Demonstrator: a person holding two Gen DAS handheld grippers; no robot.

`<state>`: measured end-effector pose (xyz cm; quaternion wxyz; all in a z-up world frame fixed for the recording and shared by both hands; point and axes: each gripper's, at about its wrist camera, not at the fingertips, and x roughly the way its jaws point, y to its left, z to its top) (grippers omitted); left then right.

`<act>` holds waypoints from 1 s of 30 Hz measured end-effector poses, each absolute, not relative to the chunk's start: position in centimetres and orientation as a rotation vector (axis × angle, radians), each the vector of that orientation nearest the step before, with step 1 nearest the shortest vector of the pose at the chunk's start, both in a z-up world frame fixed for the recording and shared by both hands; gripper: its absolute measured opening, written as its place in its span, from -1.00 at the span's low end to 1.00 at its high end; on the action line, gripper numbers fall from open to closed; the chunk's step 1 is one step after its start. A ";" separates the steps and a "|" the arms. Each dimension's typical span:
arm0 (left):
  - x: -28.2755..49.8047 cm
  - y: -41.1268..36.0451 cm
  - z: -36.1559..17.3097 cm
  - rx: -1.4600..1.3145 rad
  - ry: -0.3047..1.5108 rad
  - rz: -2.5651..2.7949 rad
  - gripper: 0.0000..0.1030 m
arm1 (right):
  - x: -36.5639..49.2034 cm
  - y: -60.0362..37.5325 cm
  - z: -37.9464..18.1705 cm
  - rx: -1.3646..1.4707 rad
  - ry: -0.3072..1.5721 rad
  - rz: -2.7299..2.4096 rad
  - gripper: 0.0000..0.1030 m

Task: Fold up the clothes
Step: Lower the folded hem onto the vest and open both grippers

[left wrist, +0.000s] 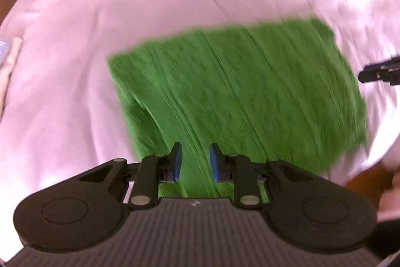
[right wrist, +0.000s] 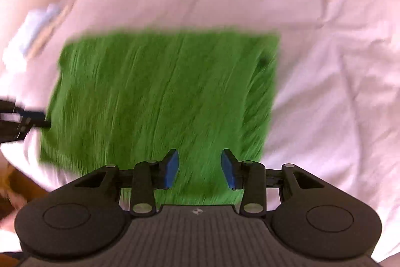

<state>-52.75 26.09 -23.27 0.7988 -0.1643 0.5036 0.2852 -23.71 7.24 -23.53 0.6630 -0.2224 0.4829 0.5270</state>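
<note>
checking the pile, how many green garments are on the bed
1: one folded green fuzzy garment lies flat on the pale pink bedspread, below both grippers. Others may lie outside view.

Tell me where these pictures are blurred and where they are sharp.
Left wrist view: green cloth and pale bedcover streaked by motion blur, left hand-held gripper sharp. Right wrist view: same streaking, right hand-held gripper crisp; fisheye bends both scenes.
</note>
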 end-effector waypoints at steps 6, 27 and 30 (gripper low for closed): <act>-48.6 34.1 -23.9 -0.374 0.985 0.673 -0.59 | -19.3 13.0 -22.5 -0.373 1.018 1.103 -0.22; -50.5 31.3 -25.0 -0.522 1.109 0.478 -0.68 | -21.5 10.4 -23.2 -0.406 1.132 1.023 -0.27; -51.6 28.3 -27.2 -0.559 1.161 0.471 -0.67 | -24.4 10.1 -25.1 -0.440 1.196 1.046 -0.28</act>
